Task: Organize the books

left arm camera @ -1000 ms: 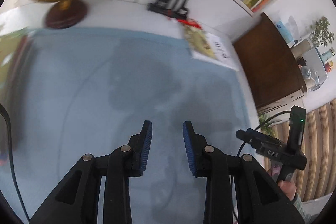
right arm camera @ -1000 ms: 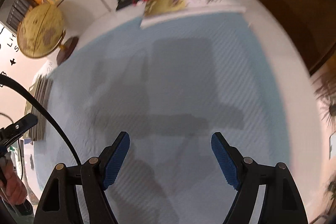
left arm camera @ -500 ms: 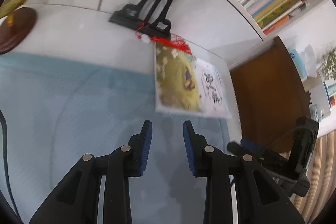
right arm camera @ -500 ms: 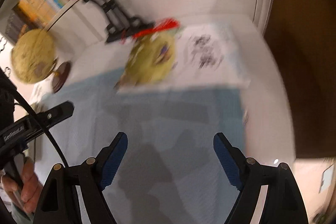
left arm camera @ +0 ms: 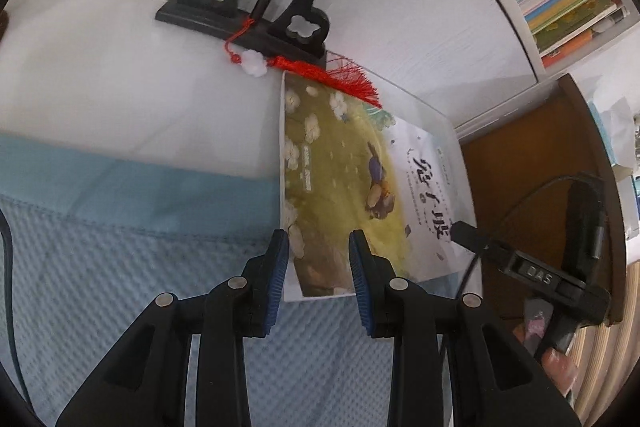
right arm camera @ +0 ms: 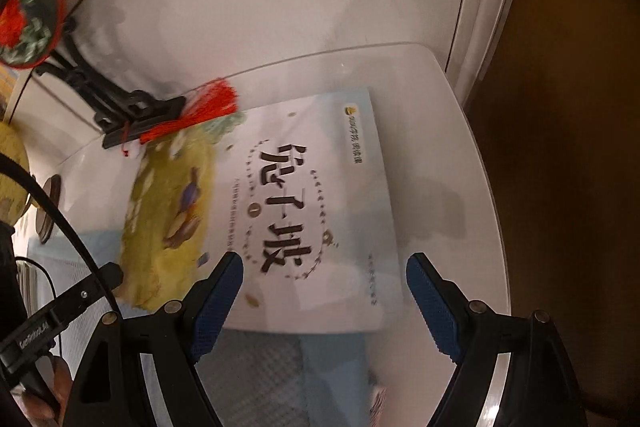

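Book (left arm camera: 360,187) now nearer both grippers, apparently untouched.

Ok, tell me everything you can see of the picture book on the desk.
The picture book is thin and closed, lying flat, cover up. The glossy cover shows a yellow-green meadow with white blossoms, small figures and large black Chinese characters on pale blue-white. Its near edge overlaps the blue mat; the rest sits on the white desk. The red tassel from the black stand drapes over a far corner. Neither gripper touches it.
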### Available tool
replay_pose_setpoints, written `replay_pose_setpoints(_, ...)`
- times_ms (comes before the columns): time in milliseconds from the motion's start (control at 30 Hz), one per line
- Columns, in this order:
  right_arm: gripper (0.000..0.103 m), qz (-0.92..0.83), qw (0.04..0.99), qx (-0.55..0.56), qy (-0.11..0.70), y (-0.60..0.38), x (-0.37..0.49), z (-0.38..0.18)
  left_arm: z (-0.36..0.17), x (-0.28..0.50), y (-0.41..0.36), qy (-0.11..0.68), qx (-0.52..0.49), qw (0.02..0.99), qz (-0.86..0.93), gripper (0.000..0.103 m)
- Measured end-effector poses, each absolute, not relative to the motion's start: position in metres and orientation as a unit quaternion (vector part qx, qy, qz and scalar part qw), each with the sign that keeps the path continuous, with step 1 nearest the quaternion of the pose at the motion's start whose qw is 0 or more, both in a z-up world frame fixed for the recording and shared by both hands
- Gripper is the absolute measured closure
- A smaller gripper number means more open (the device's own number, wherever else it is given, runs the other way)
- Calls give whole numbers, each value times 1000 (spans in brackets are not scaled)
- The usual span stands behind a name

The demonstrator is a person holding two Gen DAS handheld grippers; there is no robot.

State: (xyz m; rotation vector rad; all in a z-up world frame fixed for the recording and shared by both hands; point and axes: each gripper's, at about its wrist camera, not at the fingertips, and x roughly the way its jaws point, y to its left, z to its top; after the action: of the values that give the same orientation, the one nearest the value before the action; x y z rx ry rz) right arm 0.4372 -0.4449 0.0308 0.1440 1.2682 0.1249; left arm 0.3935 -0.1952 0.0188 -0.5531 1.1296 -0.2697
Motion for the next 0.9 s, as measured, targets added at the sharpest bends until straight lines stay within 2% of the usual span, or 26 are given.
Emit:
replay_pose_setpoints(300,21,65,787,82,608,-453,450,16,10,395,-196,527,-243,803,-132,74)
replay_pose_setpoints(533,19,94,787,81,604,-447,440,30,13,381,-192,523,-249,804,-134,74)
replay_pose_setpoints(800,18,158,783,19,601,-394,373,61,25,296,-160,538,-254,797,-106,74)
replay_pose_setpoints(900,11,186,773,-23,606,-365,335,57,24,240,-159,561,-230,790,-90,74)
